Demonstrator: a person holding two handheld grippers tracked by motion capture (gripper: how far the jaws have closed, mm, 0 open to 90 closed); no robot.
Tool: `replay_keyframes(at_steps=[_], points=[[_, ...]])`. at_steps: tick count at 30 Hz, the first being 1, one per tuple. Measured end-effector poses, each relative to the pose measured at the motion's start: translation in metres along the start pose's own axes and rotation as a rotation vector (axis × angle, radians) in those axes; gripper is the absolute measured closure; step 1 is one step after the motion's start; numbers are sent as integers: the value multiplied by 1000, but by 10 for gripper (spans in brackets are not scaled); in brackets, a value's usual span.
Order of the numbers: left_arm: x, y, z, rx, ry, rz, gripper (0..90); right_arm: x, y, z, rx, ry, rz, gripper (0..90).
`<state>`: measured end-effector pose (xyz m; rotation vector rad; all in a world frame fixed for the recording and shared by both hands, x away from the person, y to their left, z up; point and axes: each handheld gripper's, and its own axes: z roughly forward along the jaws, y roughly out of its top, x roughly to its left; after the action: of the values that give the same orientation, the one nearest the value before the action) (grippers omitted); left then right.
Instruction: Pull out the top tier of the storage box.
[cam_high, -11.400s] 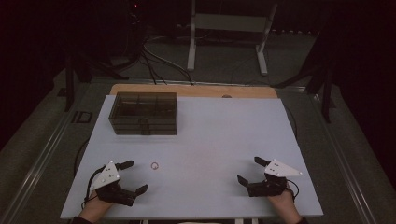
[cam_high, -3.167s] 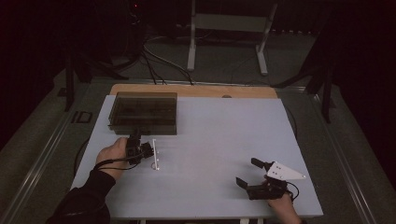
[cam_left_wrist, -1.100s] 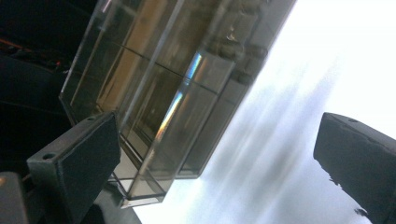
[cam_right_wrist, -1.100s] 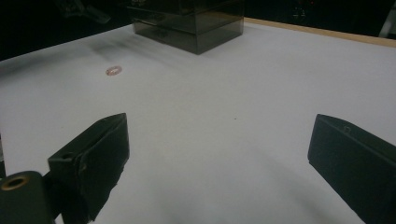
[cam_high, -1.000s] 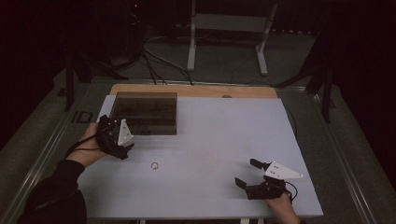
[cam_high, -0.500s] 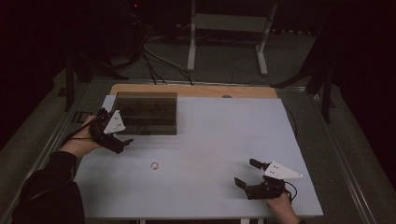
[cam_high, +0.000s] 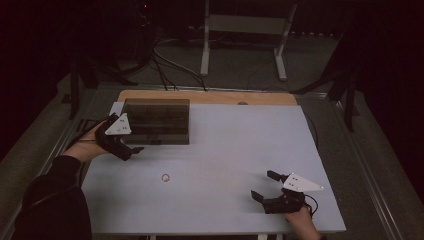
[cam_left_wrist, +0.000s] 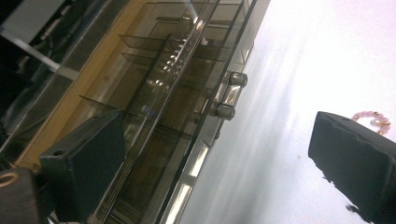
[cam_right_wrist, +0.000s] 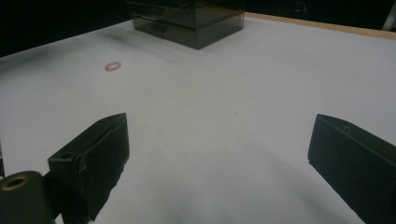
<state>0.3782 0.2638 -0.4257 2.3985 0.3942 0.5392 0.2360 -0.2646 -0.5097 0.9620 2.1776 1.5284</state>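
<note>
Room: dark, dim floor around the table, cables trailing across the floor at the far side, a pale metal stand with two legs beyond the far edge.

Tabletop: large, pale grey-white and matte, with a bare wooden strip along the far edge. A metal rail runs along the left side of the table.

Smoked box: translucent dark plastic drawer unit, far left on the tabletop, sitting upright just inside the wooden strip. Left gripper view shows its inner dividers and a small drawer handle with two round metal posts on the front.

Left gripper: held in the person's left hand at the near left corner of the box, just beside its front face; touching or not, can't tell. Jaws apart, nothing between them; in its own view the drawer front lies between and beyond the jaws.

Right gripper: near right on the tabletop, resting low on the surface, well apart from the box. Jaws wide apart, bare tabletop between them.

Bead ring: small pinkish loop of beads, lying flat on the open tabletop, near left of centre, nearer than the box and between the two grippers. Nothing touches it. Left gripper view catches it partly behind one jaw.
</note>
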Motion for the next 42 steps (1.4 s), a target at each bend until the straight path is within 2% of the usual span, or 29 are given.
replay_keyframes(at_steps=[3, 9, 12, 17, 20, 23, 25, 26, 28, 31, 36, 37, 41, 42], points=[[8, -1, -1, -16, -69, -52, 59, 0, 0, 0, 0, -1, -2, 54], [21, 1, 1, 19, -79, -68, 69, -1, -2, 1, 13, 0, 2, 54], [25, 2, 1, -3, -104, -74, 75, -1, -2, 1, 10, -5, 0, 54], [28, 0, 7, -8, -137, -100, 85, -1, -3, 1, 15, -9, 2, 54], [29, -2, 9, -30, -158, -139, 91, -1, -3, 1, 15, -6, 3, 54], [30, -5, 9, -55, -175, -160, 106, -1, -3, 1, 16, -5, 3, 54], [30, -5, 9, -60, -178, -166, 139, -1, -3, 1, 15, -6, 4, 54], [29, -7, 10, -56, -165, -188, 164, -1, -3, 1, 18, -7, 4, 54], [27, -9, 10, -61, -144, -167, 209, -1, -3, 1, 16, -7, 3, 54], [26, -10, 11, -54, -135, -163, 252, -1, -3, 1, 13, -6, 3, 54], [26, -12, 14, -33, -105, -108, 477, -1, -3, 1, 16, -8, 3, 54], [26, -12, 15, -18, -99, -92, 523, -1, -3, 1, 17, -8, 4, 54], [27, -12, 18, 30, -111, -53, 602, -1, -3, 1, 15, -7, 6, 54], [27, -12, 18, 35, -102, -38, 615, -1, -3, 1, 15, -8, 6, 54]])
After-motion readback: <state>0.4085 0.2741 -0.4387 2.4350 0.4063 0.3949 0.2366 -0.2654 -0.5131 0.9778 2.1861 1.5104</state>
